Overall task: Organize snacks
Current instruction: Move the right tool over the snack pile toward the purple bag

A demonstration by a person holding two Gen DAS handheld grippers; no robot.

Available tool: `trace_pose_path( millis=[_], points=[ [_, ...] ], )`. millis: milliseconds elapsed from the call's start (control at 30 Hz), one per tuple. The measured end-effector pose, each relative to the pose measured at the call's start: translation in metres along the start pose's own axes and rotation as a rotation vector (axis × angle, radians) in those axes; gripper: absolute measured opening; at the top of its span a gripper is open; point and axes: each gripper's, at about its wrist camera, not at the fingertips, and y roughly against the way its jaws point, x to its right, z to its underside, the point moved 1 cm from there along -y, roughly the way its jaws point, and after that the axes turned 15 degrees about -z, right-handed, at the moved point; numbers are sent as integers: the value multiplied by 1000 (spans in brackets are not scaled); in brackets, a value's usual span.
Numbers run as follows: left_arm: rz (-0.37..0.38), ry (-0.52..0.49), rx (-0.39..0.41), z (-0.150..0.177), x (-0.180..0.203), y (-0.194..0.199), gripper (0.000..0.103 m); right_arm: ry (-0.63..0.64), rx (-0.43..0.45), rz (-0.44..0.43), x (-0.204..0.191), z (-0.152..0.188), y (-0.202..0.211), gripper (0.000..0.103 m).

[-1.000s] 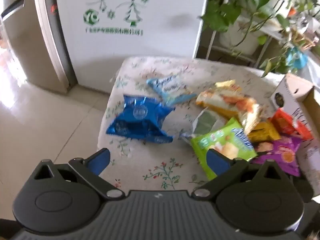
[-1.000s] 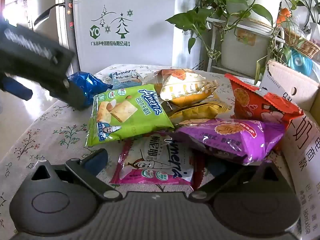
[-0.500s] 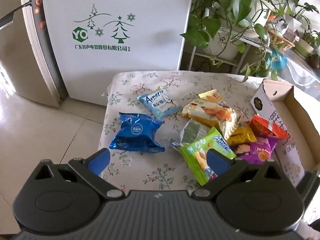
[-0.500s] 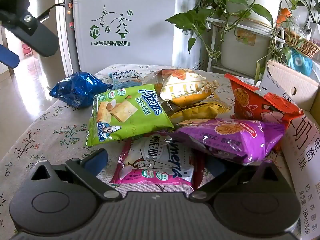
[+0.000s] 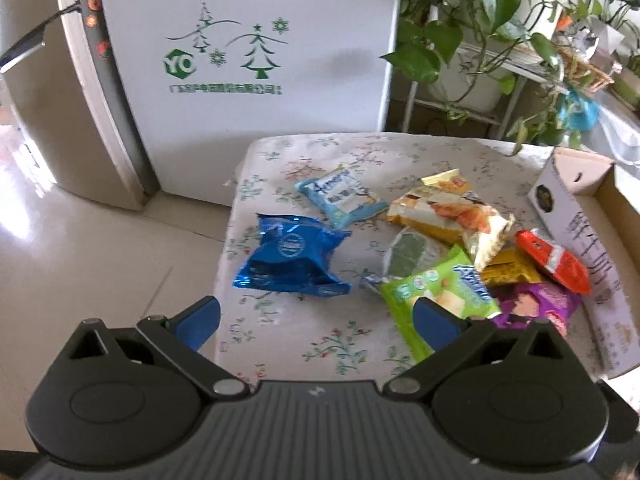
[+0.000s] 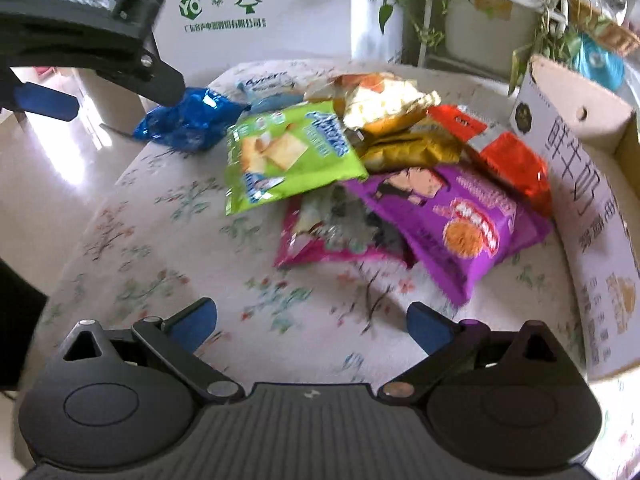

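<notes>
Both grippers, left [image 5: 316,320] and right [image 6: 312,326], wide open, empty; green packet [image 6: 288,156] reads "Aimeria".

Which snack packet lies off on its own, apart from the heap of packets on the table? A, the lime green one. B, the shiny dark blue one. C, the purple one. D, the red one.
B: the shiny dark blue packet sits alone on the floral tablecloth with bare cloth around it, while the purple packet, lime green packet and red packet overlap in the heap.

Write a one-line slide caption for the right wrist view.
Open right gripper above a floral tablecloth, facing a pile of snack packets beside a cardboard box.
</notes>
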Motion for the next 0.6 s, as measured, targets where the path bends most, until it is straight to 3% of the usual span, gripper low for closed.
trace_pose_path(
  millis=[200,400,600],
  points=[
    [23,-15,-30,6,4,-1,102,-29,-10,77,-1,0,16,103],
    [23,-55,-25,9,10,-1,102,-68,-26,136,11,-26,31,103],
    [-9,-45,-41,5,10,-5,102,-27,-33,201,21,-66,39,103]
  ],
)
